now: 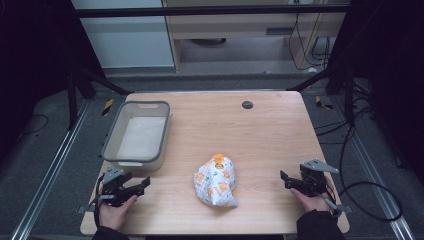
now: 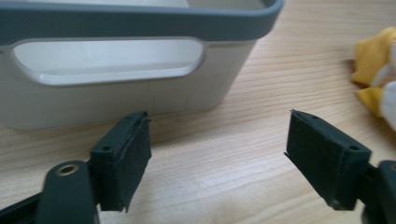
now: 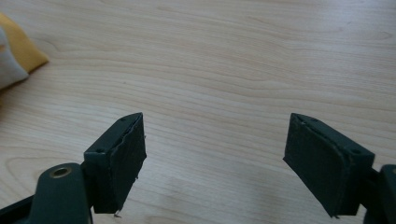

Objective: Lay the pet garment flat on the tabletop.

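A white bundle printed with orange and yellow figures lies on the wooden table near its front middle. A grey-rimmed white bin stands at the left, with nothing seen inside it. My left gripper rests low at the front left, open, just in front of the bin's near wall; the bundle's yellow edge shows at its right. My right gripper is open at the front right, its jaws over bare wood, with the bundle's corner at far left.
A small dark round cap sits in the tabletop near the back edge. Dark frame bars and cables surround the table. Bare wood stretches between the bundle and each gripper.
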